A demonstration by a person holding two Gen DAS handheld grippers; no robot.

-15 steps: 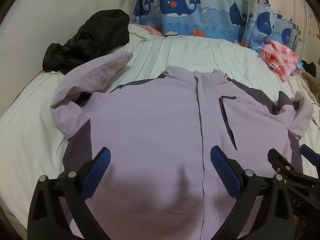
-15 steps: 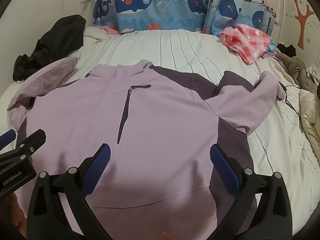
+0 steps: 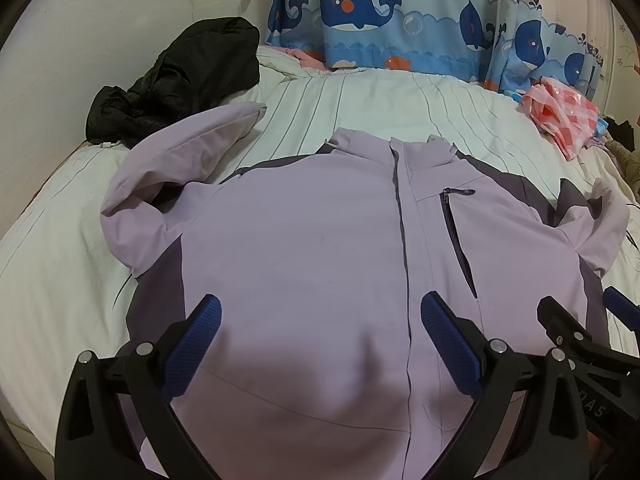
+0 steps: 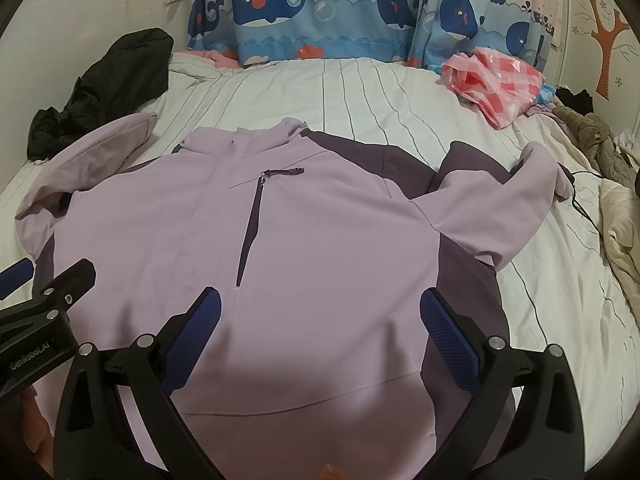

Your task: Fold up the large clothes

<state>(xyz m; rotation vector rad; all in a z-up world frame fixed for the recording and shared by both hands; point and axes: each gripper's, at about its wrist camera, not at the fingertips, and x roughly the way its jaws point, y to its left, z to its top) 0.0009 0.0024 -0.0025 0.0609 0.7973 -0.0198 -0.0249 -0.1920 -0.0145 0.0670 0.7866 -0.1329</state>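
Observation:
A lilac jacket with dark purple side panels (image 3: 304, 248) lies face up on the bed, zipped, collar away from me; it also shows in the right wrist view (image 4: 328, 248). Its left sleeve (image 3: 176, 160) bends up toward the black garment. Its right sleeve (image 4: 500, 208) is bent at the right side. My left gripper (image 3: 320, 320) is open and empty above the lower front of the jacket. My right gripper (image 4: 320, 312) is open and empty above the lower right front. Each gripper shows at the edge of the other's view.
The bed has a white striped cover (image 3: 400, 112). A black jacket (image 3: 176, 80) lies at the back left. A pink checked bag (image 4: 496, 80) lies at the back right. Whale-print curtains (image 4: 320, 8) hang behind. More clothes and a cable (image 4: 584, 208) lie at the right.

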